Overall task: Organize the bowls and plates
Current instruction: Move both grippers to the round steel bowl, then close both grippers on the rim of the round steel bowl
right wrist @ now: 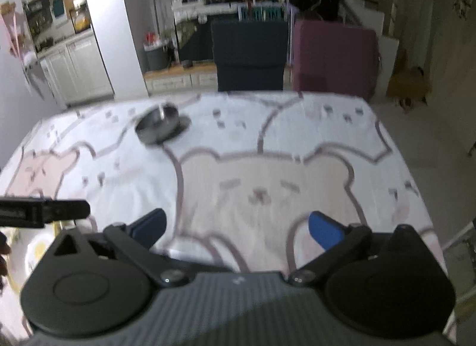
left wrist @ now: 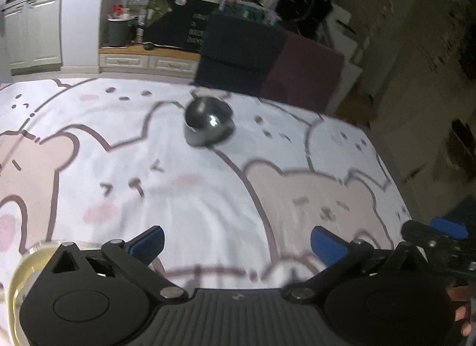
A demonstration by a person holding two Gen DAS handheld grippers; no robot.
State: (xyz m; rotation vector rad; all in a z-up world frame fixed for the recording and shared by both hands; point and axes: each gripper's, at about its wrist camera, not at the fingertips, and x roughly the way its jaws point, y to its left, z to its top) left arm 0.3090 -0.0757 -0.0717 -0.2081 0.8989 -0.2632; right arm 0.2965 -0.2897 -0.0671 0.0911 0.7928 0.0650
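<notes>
- Fingers of my left gripper (left wrist: 236, 246) stand wide apart over the tablecloth (left wrist: 208, 191), nothing between the blue pads
- Right gripper (right wrist: 236, 228) likewise spread, holding nothing, above the bear print
- Metal bowl (left wrist: 208, 124) sits on the far side of the table, well apart from both grippers; in the right view the same metal bowl (right wrist: 159, 125) lies left of centre
- Pale yellow-rimmed plate (left wrist: 22, 268) lies just under my left gripper's left side, mostly hidden
- Dark blue chair (right wrist: 250, 54) and purple chair (right wrist: 334, 57) stand beyond the table's far edge
</notes>
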